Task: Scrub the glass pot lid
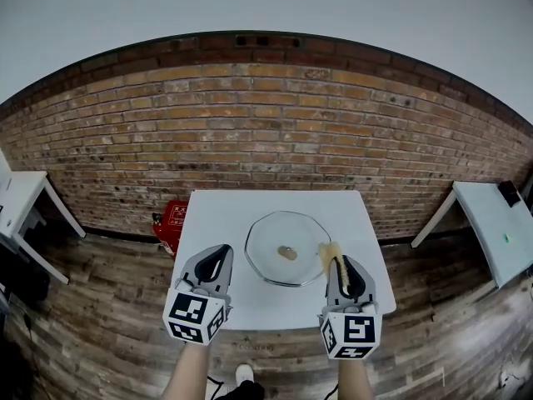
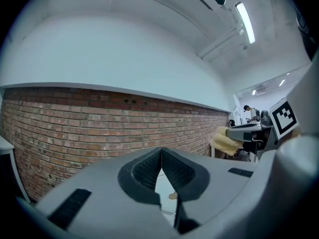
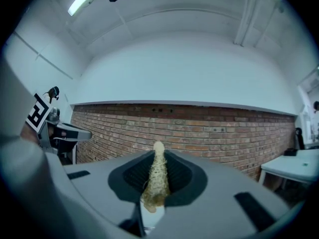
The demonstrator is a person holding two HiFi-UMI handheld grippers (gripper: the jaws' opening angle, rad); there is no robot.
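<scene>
Holding one gripper in each hand, I look down at a white table (image 1: pixel 218 215) that stands in the lower middle of the head view. The glass pot lid (image 1: pixel 275 265) lies flat on this table, about in its middle, and its small brown knob (image 1: pixel 287 253) is at the centre of the lid.

My left gripper (image 1: pixel 220 250) is at the lower left of the lid, near it but apart from it. Its fingers (image 2: pixel 144 172) are pressed together and nothing is between them. In the left gripper view, a little of the table and the knob show through the narrow gap under the fingers.

My right gripper (image 1: pixel 341 262) is at the lower right of the lid. Its fingers (image 3: pixel 180 176) pinch a pale yellow scrubber (image 3: pixel 156 180), which stands out past the fingertips. In the head view the free end of the scrubber lies over the right rim of the lid; I cannot tell if it touches the glass.

Behind the table a brick wall (image 1: pixel 266 123) crosses the upper half of the head view. A red box (image 1: pixel 173 220) stands on the wooden floor (image 1: pixel 108 307) by the table's far left corner.
</scene>
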